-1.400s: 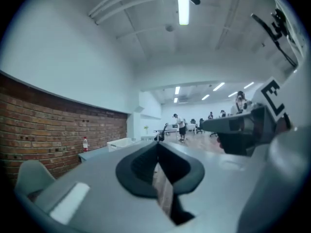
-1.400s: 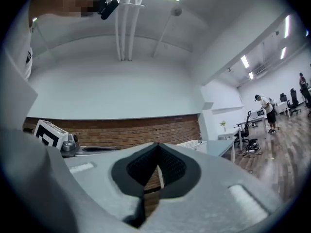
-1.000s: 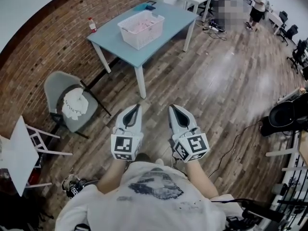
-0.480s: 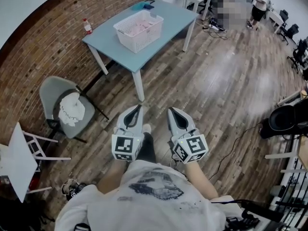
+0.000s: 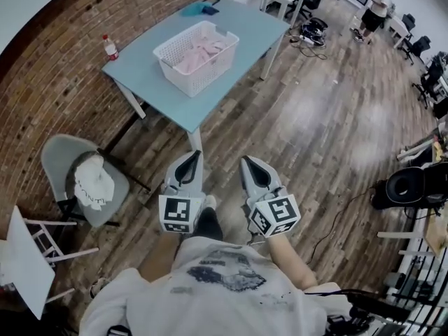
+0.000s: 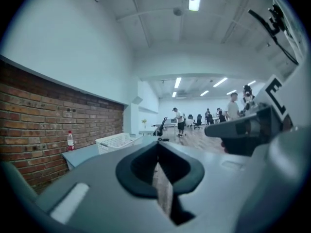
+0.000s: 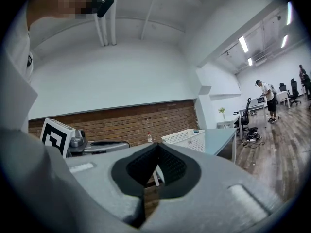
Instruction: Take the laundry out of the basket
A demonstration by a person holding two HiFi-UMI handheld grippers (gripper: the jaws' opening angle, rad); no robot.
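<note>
Steadily, we had closed in: the table (image 5: 140, 77) sat lower and larger in the head view than a second before. On its middle the basket (image 5: 212, 70) held the pink laundry (image 5: 199, 52), untouched. Short of the table's near corner, our left claw (image 5: 194, 154) and right claw (image 5: 247, 161) were both pressed together and empty. The reach into the basket, we judged, was not yet begun.

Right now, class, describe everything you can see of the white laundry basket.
The laundry basket is white, plastic-looking and rectangular, with perforated lattice walls and an open top. It stands upright on the light blue table and holds pale pink laundry. Nothing else touches it.
</note>
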